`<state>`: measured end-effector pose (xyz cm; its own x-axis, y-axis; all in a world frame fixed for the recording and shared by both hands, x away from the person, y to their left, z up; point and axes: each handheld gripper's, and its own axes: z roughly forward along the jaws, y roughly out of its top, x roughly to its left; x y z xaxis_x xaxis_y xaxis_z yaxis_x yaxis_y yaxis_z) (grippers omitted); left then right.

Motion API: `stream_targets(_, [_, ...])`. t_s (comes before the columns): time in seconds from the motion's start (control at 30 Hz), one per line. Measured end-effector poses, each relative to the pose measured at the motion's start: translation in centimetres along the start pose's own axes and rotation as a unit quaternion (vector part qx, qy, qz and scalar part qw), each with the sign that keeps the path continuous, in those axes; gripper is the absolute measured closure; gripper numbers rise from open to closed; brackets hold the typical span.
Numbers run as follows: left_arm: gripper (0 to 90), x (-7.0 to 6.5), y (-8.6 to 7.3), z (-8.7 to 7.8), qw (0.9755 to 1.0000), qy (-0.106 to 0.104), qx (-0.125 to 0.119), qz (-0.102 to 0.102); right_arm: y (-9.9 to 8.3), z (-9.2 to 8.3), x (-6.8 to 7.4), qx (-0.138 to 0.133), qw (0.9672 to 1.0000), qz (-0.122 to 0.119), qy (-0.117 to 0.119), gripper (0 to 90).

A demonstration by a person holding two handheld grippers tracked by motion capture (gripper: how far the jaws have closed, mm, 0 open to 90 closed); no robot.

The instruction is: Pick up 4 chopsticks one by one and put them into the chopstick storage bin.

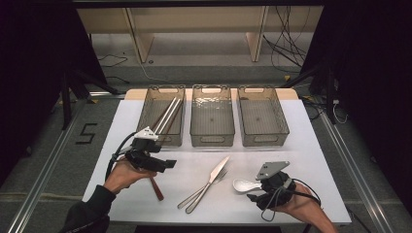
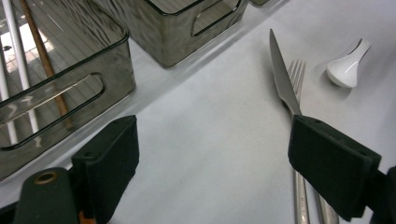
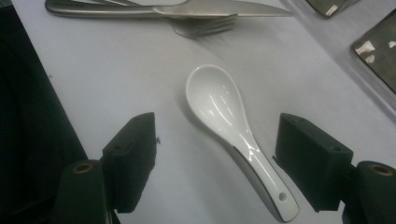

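A glossy white ceramic spoon point(image 3: 224, 121) lay bowl-up on the counter point(image 1: 272, 204), its handle between the wide, empty right gripper point(image 3: 219, 163); the left gripper point(image 2: 215, 163) gaped empty too.

Dim, dark surroundings in the high view, with the white table point(image 1: 301, 145) brightest under overhead light and only short, soft shadows beside the cutlery. Slightly soft and grainy overall; glare on the white spoon point(image 3: 224, 116) and knife blade point(image 2: 282, 79). Blurred near jaws in both gripper views, with stretched edges.
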<state>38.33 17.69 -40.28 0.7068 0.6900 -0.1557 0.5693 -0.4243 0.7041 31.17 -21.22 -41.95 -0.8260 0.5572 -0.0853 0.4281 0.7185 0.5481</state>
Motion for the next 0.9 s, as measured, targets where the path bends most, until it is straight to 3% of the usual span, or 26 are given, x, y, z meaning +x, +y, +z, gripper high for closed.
stream_targets(0.23, [15.7, -0.5, -1.0, 0.0, 0.9997, -0.018, -0.006, -0.015, -0.5, 0.5, -1.2, 0.015, 0.9999, 0.007, -0.005, 30.1])
stream_targets(0.4, [15.4, -1.1, -1.6, -0.1, 0.9996, -0.023, -0.011, -0.01, -0.8, 0.8, -2.0, 0.025, 0.9996, 0.012, -0.002, 30.2])
stream_targets(0.67, [15.4, -1.4, -1.8, -0.7, 0.9991, -0.015, -0.039, -0.005, -0.9, 1.4, -3.1, 0.042, 0.999, 0.017, 0.002, 30.2])
stream_targets(0.9, [15.4, -1.7, -1.9, -0.9, 0.9991, -0.014, -0.04, -0.003, -0.7, 2.0, -3.8, 0.059, 0.9981, 0.019, 0.007, 29.9])
